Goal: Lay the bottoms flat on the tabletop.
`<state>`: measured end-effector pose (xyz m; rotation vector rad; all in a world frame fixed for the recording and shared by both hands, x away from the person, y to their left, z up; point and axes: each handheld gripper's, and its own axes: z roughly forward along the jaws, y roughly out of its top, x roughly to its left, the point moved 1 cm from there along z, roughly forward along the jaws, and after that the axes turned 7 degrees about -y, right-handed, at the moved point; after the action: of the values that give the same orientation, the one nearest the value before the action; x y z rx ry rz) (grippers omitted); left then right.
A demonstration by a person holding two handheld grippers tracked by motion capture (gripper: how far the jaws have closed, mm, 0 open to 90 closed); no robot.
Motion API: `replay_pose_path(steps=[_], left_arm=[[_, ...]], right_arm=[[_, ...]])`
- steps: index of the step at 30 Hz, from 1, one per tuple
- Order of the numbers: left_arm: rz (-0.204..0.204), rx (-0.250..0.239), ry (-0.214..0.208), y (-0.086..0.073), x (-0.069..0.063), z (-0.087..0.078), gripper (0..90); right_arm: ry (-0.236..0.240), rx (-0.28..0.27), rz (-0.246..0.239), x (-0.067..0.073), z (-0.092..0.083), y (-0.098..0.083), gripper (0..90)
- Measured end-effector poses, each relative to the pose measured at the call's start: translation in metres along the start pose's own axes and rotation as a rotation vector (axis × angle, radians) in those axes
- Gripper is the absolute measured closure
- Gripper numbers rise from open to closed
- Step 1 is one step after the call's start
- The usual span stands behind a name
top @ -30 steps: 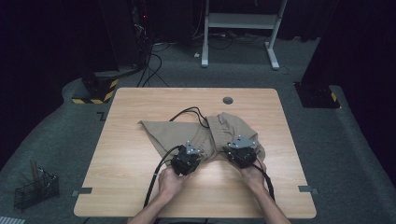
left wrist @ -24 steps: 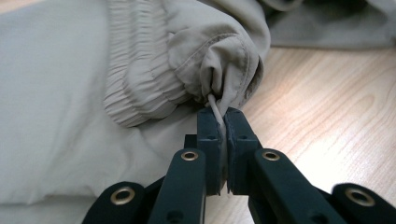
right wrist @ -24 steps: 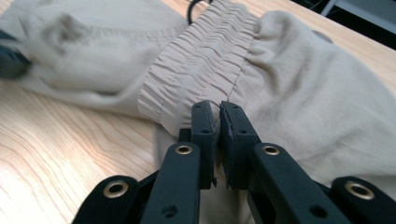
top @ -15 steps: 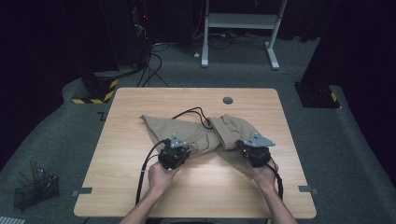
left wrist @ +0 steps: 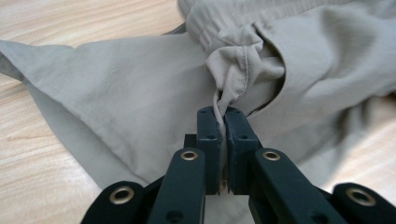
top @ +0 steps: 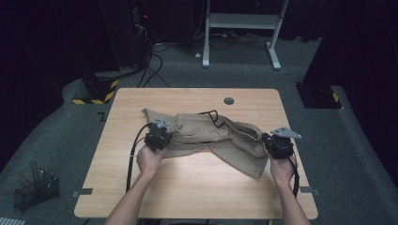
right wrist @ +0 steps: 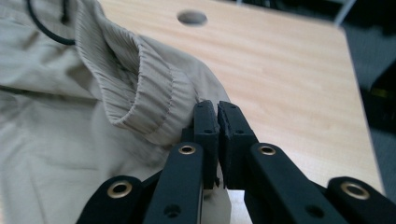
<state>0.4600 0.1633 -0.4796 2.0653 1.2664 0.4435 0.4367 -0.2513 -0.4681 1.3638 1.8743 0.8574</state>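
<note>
Risk, left grip: the left gripper (left wrist: 220, 116) pinches only a thin bunched fold of the trousers (top: 211, 136) near a pocket seam; a harder outward pull could drag that fold out of the jaws.
Risk, right grip: the right gripper (right wrist: 217, 109) sits at the very edge of the cloth beside the ribbed waistband (right wrist: 135, 88); so little fabric is caught that it may slip free as the hands spread.
Risk, cable: a black cable (top: 213, 115) loops over the trousers in the high view; spreading the cloth could snag or drag it.
Risk, edge: the right gripper (top: 279, 145) is near the right side of the surface (top: 197, 187); cloth pulled further could hang over it.
Left gripper: jaws closed almost fully, clamped on the fold.
Right gripper: jaws closed almost fully, pressing the trouser edge; how much cloth lies between them I cannot tell.
Trousers: crumpled across the middle of the surface, stretched between the two grippers, partly lifted at each grip.
</note>
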Motion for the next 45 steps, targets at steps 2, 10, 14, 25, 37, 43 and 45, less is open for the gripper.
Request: replay_pose_path(steps=[2, 10, 14, 25, 37, 43, 45], left_arm=[[0.000, 0.020, -0.008, 0.001, 0.000, 0.008, 84.0], [0.020, 0.031, -0.099, -0.001, -0.010, 0.012, 47.3], [0.033, 0.037, -0.102, -0.001, -0.012, 0.011, 46.2], [0.077, 0.045, -0.152, -0.002, -0.019, 0.014, 81.6], [0.096, 0.026, -0.154, 0.004, -0.021, 0.005, 86.2], [0.078, 0.004, -0.151, 0.007, -0.019, 0.002, 86.3], [0.077, -0.004, -0.149, 0.008, -0.019, 0.000, 86.4]], right_arm=[[0.008, 0.022, 0.005, 0.000, 0.004, -0.003, 83.9], [0.114, -0.021, 0.025, 0.011, -0.021, -0.016, 60.3], [0.153, -0.040, -0.007, 0.022, -0.032, -0.021, 61.1], [0.329, 0.060, -0.123, 0.093, 0.002, -0.023, 64.9], [0.277, 0.151, -0.203, 0.130, 0.052, -0.005, 77.1], [0.282, 0.148, -0.266, 0.127, 0.048, -0.012, 88.5], [0.295, 0.146, -0.290, 0.127, 0.041, -0.017, 89.1]])
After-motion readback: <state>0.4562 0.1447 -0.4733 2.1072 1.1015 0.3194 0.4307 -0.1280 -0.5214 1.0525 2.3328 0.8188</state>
